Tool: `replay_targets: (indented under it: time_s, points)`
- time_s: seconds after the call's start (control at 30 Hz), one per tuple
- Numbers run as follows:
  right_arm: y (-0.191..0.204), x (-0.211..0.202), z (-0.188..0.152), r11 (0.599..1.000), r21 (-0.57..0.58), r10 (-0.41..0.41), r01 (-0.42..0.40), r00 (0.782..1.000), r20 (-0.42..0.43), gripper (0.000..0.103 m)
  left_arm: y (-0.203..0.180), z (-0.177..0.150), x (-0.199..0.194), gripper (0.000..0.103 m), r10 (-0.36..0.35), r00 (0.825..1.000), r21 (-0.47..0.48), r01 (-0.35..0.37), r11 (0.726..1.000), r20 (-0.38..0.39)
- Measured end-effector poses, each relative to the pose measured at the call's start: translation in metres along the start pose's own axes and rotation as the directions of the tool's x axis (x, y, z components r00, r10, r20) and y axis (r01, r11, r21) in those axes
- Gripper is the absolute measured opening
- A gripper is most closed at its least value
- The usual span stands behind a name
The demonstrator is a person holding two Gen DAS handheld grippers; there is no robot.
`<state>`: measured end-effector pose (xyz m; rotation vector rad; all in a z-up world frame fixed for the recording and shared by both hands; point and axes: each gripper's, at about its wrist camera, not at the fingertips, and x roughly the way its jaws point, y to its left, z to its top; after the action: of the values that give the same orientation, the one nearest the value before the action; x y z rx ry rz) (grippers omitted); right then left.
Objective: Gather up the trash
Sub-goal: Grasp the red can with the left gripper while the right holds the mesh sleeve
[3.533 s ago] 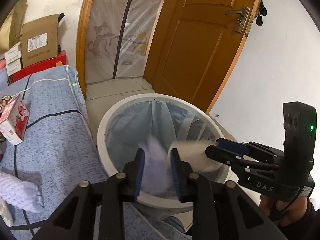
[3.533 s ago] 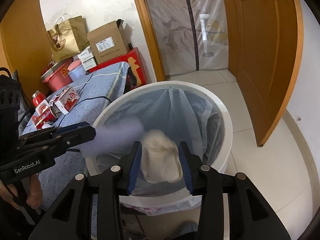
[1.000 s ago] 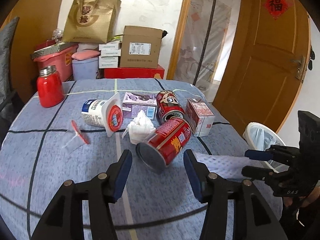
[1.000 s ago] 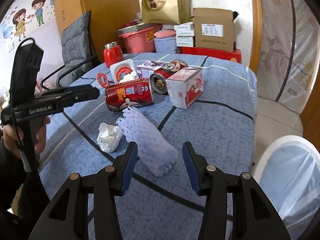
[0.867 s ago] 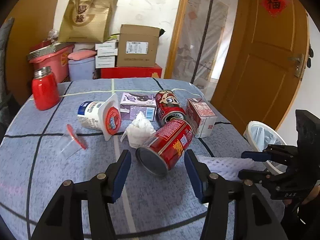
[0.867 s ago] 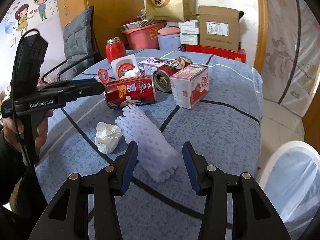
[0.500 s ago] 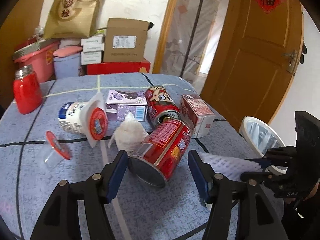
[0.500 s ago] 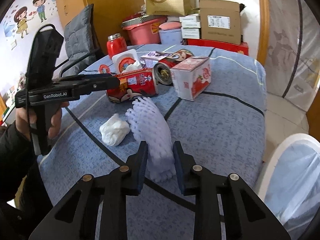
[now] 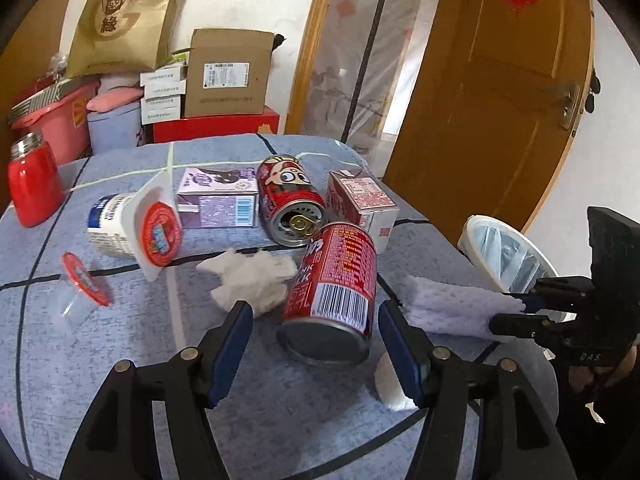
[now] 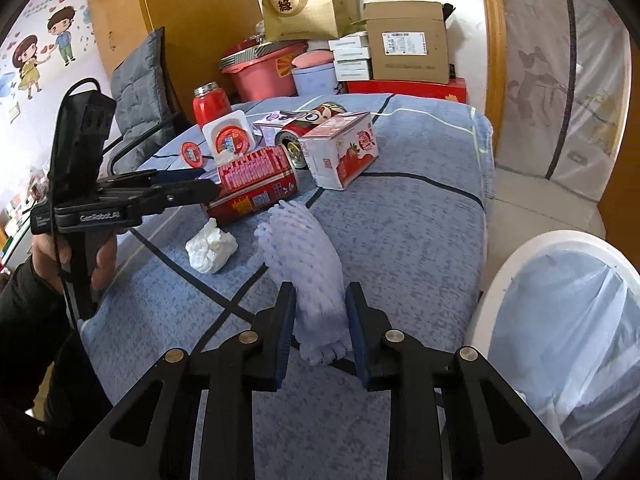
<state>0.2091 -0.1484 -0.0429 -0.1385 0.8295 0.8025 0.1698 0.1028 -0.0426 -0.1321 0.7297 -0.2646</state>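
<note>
The right gripper (image 10: 320,320) was clamped on the near end of a white foam net (image 10: 308,264) – the pads pressed its sides, and the rest of the net lay stretched away over the blue cloth of the counter (image 10: 420,216). In the left wrist view the same net (image 9: 452,308) ran out from that gripper's (image 9: 516,312) fingers toward the middle of the counter (image 9: 120,360).

The left gripper (image 9: 316,344) stood wide apart, its blue pads flanking the near end of a red can (image 9: 332,292) that lay on its side, with clear space between each pad and the can. A crumpled tissue (image 9: 252,276) lay just left of the can, touching it or nearly so. A second can (image 9: 290,200), with a cartoon face, lay behind it, mouth toward the camera, and a strawberry carton (image 9: 360,204) stood to the right of that one. Further left lay a purple carton (image 9: 218,196), a tipped yoghurt cup (image 9: 128,224) with its lid peeled up, and a small clear cup (image 9: 78,288) with a red lid. A red flask (image 9: 34,184) stood upright at the far left edge.

From the right wrist, another tissue (image 10: 212,248) lay beside the net, between it and the left gripper (image 10: 192,192). The bin (image 10: 560,320), lined with a pale bag, stood just off the counter's right edge – some white scrap showed inside it.
</note>
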Motion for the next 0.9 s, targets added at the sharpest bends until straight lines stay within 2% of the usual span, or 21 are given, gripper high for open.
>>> replay_targets:
  time_s: [0.2,0.33,0.57,0.9]
  points:
    - [-0.003,-0.005,-0.002,1.0,0.01,-0.004,0.004,1.0,0.012,0.027,-0.011,0.0,0.008,0.065,0.003,1.0,0.011,-0.003,1.0,-0.024]
    - [-0.005,-0.009,-0.004,1.0,0.017,-0.008,0.008,1.0,0.02,0.027,-0.013,-0.001,0.01,0.053,0.018,0.999,-0.002,-0.018,1.0,-0.029]
    - [-0.007,-0.017,-0.008,0.999,0.04,-0.016,0.015,0.999,0.033,0.027,-0.017,-0.005,0.005,0.052,0.043,0.999,-0.027,-0.043,0.999,-0.027]
    - [-0.007,-0.027,-0.012,0.999,0.047,-0.017,0.015,0.999,0.049,0.027,-0.025,-0.007,-0.016,0.052,0.095,0.995,-0.047,-0.094,0.994,0.029]
